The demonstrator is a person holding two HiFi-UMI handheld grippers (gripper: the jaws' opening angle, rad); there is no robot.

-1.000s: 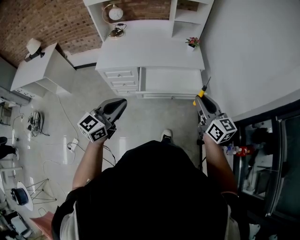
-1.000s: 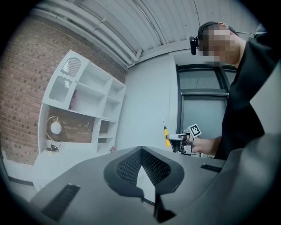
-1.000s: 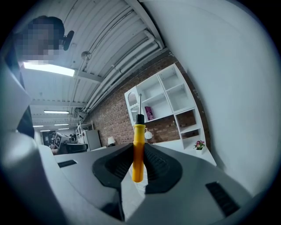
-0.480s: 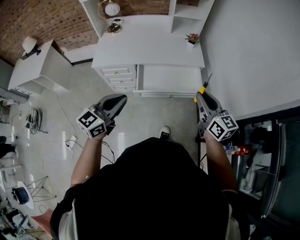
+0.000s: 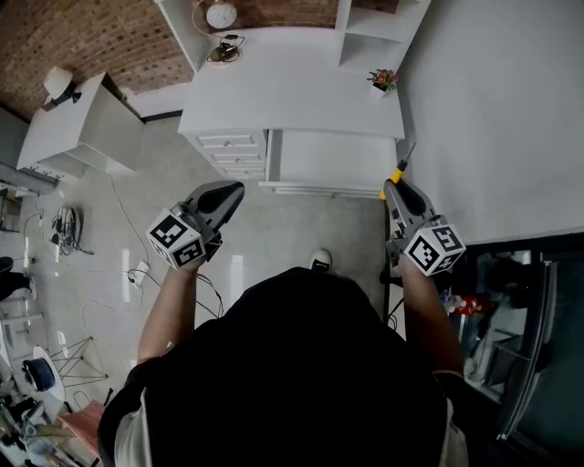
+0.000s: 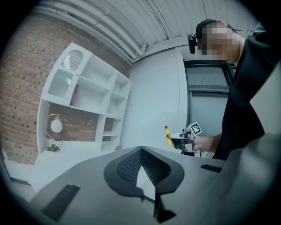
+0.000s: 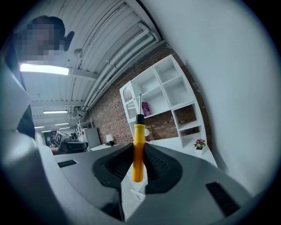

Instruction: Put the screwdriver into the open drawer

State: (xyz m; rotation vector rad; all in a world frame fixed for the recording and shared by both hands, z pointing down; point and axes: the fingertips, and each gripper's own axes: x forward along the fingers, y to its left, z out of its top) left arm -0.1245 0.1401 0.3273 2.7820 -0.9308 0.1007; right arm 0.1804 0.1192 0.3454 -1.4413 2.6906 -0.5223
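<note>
Clamps screwdriver (image 7: 138,149) by its yellow handle in right gripper (image 7: 138,166) fingers, tip toward open drawer (image 5: 330,160), likely for direct insertion; holds left gripper (image 6: 141,151) aside, fingers pressed together, empty.

I see a black top (image 5: 301,365). The left gripper (image 5: 235,190) and right gripper (image 5: 391,187) are grey with dark ribbed jaws, each bearing a white cube (image 5: 176,243) of black square markers.

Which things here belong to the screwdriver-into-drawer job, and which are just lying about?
Job in hand:
screwdriver, clamped in the right gripper
open drawer of the white desk
left gripper, shut and empty

Lying about:
clock and potted flowers on the desk
lamp on the side cabinet
cables on the floor
</note>
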